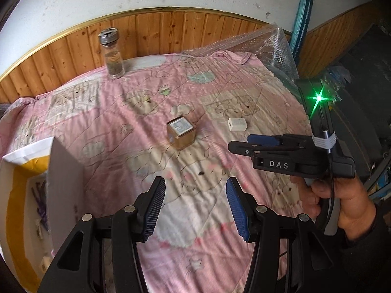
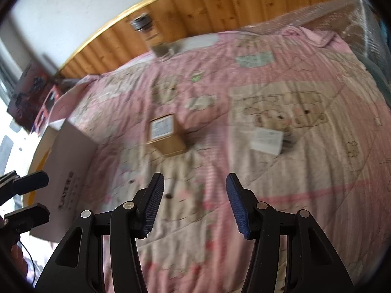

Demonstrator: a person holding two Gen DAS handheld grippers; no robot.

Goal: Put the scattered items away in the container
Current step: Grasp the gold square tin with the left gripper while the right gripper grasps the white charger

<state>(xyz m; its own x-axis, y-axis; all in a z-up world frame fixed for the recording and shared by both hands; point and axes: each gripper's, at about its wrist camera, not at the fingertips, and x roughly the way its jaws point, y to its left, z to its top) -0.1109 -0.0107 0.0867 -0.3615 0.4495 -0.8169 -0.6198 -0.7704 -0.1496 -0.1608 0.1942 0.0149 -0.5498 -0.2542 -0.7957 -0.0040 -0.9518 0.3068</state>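
We saw bare quilt open ahead of both spread grippers; the gold box and white box stood farther off, well apart, the carton wall blocking the left.

Quilt: carries all loose items. Jar upright near the far edge, left of centre. Square tin at mid-quilt. Small box just right of the tin, apart from it. Open carton at the left edge, near corner.
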